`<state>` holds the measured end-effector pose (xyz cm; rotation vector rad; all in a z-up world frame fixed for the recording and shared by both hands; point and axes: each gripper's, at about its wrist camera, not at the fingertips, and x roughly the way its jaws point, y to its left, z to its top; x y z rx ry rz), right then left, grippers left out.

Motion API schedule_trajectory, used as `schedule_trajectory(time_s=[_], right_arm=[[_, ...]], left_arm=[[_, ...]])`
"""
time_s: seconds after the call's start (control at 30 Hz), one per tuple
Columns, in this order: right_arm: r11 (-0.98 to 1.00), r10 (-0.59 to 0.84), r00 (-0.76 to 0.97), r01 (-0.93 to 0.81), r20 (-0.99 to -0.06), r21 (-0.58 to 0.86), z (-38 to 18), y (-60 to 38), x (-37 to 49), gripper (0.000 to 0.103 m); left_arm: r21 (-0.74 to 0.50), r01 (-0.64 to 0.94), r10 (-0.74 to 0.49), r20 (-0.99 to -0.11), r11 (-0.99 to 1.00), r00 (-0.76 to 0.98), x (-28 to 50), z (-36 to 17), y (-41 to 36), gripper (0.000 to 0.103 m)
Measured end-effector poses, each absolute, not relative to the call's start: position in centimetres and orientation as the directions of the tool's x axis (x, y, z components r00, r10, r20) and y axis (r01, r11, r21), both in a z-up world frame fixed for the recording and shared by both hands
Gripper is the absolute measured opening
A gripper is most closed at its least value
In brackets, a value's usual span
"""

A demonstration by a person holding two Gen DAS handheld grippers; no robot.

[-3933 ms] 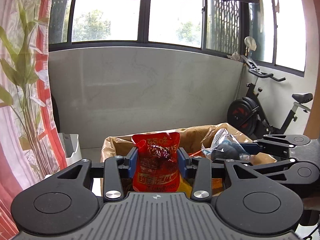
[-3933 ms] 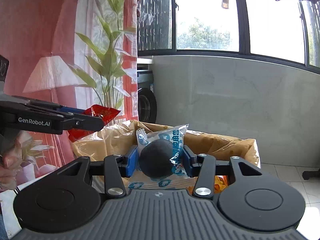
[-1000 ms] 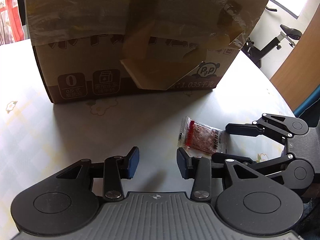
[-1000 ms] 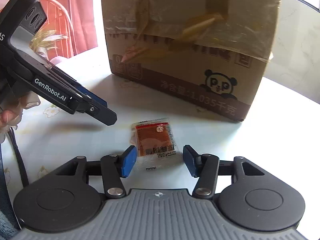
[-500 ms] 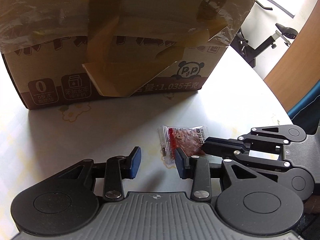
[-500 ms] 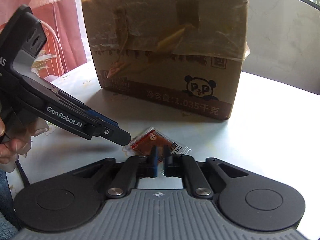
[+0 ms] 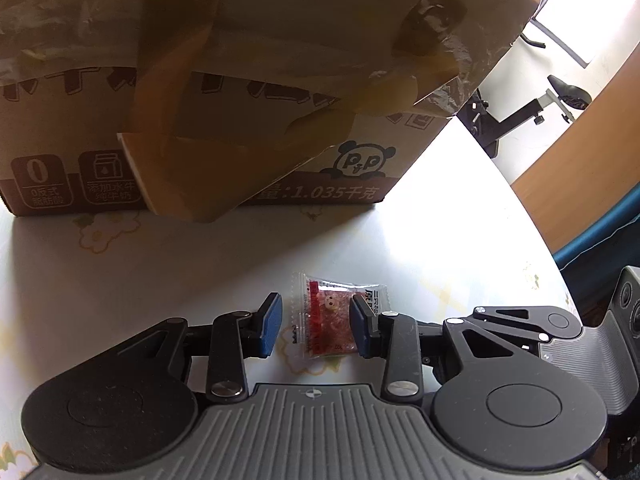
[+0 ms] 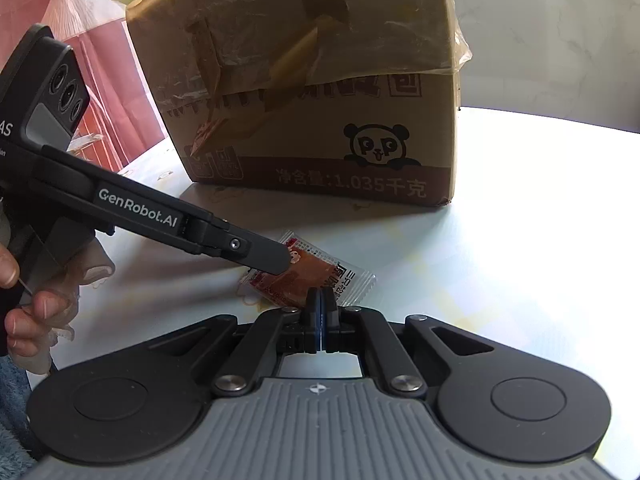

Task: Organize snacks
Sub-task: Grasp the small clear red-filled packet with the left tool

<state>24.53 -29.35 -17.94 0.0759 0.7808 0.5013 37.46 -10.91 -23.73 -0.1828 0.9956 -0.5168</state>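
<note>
With the snack packet (image 7: 336, 320) flat on the worktop (image 7: 160, 280) between the spread left claw (image 7: 314, 330), the pressed-together right claw (image 8: 319, 312) should steady its edge while left pinches.

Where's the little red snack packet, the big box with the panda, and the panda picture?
snack packet (image 7: 329, 322): left wrist view, its red middle.
cardboard box (image 8: 280, 20): right wrist view, its upper front wall.
panda picture (image 8: 376, 145): right wrist view, the panda's face.
</note>
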Motion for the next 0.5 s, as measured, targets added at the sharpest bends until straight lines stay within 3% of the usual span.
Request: schedule_trajectory(time_s=[0.27,0.33,0.5], right_arm=[[0.871,0.483,0.602,-0.403,-0.636,0.280,-18.1,-29.8,24.4,0.000],[0.872,0.481,0.604,-0.406,-0.636,0.275,-18.1,-29.7,24.3,0.000],[0.872,0.483,0.605,-0.401,-0.633,0.282,-18.2,-29.7,24.3,0.000]], left_arm=[[-0.371,0.343,-0.497,-0.746,0.863,0.444,37.0,-23.9,-11.8,0.038],[-0.373,0.333,-0.492,-0.754,0.866,0.435,36.6,-23.9,-11.8,0.027],[-0.383,0.326,-0.499,-0.733,0.864,0.463,35.4,-23.6,-11.7,0.016]])
